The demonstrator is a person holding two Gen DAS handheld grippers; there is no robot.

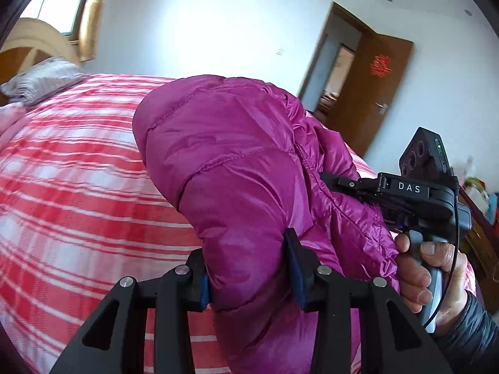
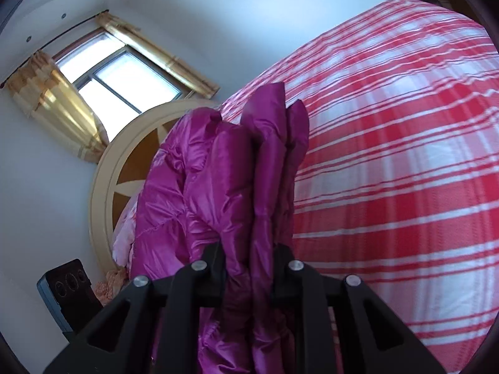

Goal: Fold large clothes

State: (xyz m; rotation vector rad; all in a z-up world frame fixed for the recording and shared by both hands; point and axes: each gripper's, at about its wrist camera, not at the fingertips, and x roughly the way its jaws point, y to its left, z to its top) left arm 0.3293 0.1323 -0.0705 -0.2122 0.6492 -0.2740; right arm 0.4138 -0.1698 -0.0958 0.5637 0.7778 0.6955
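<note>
Fingers of left gripper (image 1: 249, 268) clamped on padded magenta down jacket (image 1: 237, 162), right gripper (image 2: 249, 268) clamped on bunched jacket folds, jacket raised above red-and-white plaid bedspread (image 1: 71, 187), person's hand (image 1: 430, 274) on right handle

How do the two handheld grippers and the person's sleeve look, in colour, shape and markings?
Both the left gripper and the right gripper are matte black, with angular linkage arms and silver rivets. The left gripper's pads are blue. The right one carries white letters "DAS", a grey handle and a thin black cable. The sleeve is dark and quilted.
</note>
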